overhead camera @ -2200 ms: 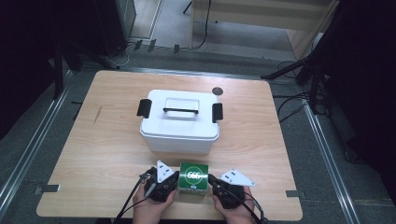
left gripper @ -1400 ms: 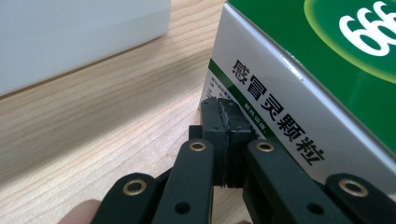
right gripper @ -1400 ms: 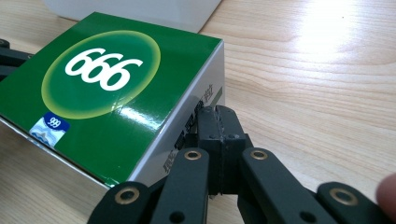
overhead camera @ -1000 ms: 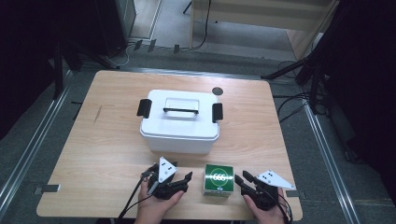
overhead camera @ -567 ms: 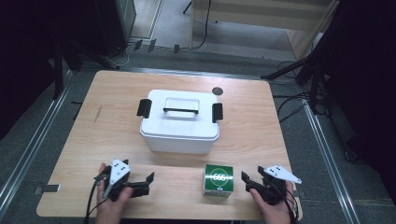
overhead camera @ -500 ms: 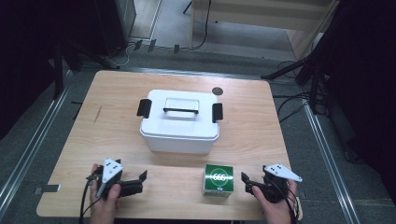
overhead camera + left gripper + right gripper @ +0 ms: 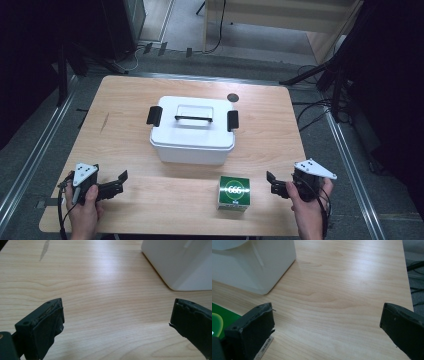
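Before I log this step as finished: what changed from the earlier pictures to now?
Both grippers let go of the green box after shifting it a little to the right along the table's near edge. The left gripper pulled away toward the table's left corner, the right gripper to the right; the fingers of both have just been opening, nothing between them. The white bin stayed put, lid on.

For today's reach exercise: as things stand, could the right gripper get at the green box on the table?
Probably yes. The right gripper is open and empty, just to the right of the green box, with bare table between them. The white container sits behind, out of the way.
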A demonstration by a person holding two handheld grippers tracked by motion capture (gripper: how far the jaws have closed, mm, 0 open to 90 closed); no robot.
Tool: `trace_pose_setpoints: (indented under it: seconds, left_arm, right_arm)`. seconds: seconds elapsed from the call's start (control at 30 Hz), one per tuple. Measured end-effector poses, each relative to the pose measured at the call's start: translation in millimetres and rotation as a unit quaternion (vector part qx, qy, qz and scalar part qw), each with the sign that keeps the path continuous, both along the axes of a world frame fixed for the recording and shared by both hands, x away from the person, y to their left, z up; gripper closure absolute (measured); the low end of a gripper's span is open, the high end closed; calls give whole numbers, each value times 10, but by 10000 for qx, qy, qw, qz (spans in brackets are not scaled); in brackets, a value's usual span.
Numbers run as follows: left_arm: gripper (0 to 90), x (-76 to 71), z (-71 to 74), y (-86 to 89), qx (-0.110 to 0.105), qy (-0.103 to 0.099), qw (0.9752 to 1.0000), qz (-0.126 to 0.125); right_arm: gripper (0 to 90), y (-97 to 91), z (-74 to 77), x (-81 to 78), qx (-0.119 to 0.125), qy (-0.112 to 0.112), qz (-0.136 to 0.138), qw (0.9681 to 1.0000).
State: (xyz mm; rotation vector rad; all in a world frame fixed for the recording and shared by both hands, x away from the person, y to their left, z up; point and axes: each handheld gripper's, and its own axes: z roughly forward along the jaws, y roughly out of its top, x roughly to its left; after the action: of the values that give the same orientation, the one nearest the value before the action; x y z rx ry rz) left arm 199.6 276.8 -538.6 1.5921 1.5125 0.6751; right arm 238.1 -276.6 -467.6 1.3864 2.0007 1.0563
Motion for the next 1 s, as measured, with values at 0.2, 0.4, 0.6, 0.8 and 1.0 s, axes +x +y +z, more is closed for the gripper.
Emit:
trace_pose_setpoints:
  seconds: [0.2, 0.4, 0.6, 0.8, 1.0]
  left_arm:
    - [0, 5, -27, 111, 96, 19, 9999, 122]
    - [0, -14, -79, 227, 129, -23, 9996, 261]
    - [0, -5, -93, 277, -2, -75, 9992, 392]
    - [0, -27, -67, 282, 132, -227, 9984, 494]
    - [0, 13, -98, 237, 211, -204, 9980, 568]
  right_arm:
    - [0, 94, 189, 117, -340, -26, 293, 9990]
    - [0, 269, 449, 253, -554, -129, 799, 9952]
    - [0, 519, 704, 440, -749, -153, 1643, 9834]
    - [0, 748, 762, 573, -1065, -222, 2011, 9735]
    - [0, 981, 876, 747, -1213, -141, 2443, 9620]
